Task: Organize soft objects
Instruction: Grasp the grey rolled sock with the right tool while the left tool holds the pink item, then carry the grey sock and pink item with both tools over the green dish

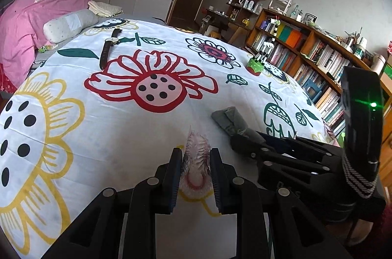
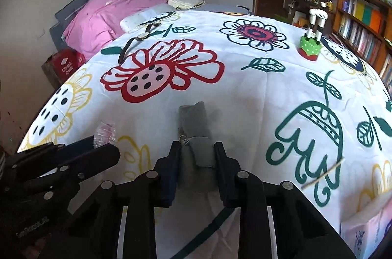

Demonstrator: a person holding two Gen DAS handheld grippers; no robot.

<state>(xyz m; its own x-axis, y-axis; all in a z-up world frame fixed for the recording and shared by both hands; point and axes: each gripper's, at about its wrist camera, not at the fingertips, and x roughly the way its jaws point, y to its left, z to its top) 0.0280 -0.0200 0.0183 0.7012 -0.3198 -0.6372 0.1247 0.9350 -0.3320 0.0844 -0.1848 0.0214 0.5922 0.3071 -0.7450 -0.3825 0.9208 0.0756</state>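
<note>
My left gripper (image 1: 196,156) is shut on a crumpled clear plastic bag with pink print (image 1: 197,161), held low over the flowered bedspread (image 1: 122,126). The bag also shows at the left of the right wrist view (image 2: 105,132). My right gripper (image 2: 198,148) is shut on a folded grey cloth (image 2: 196,126) that rests on the bedspread (image 2: 245,92). In the left wrist view the grey cloth (image 1: 229,119) lies to the right, with the right gripper (image 1: 247,139) on its near end. The two grippers are side by side.
A brown-strap wristwatch (image 1: 107,48) lies far left on the spread. A zebra figurine on a green base (image 1: 257,63) stands at the right edge. A grey pillow (image 1: 68,25) and pink duvet (image 1: 36,14) lie behind. A bookshelf (image 1: 318,58) runs along the right. A tissue pack (image 2: 365,232) sits near right.
</note>
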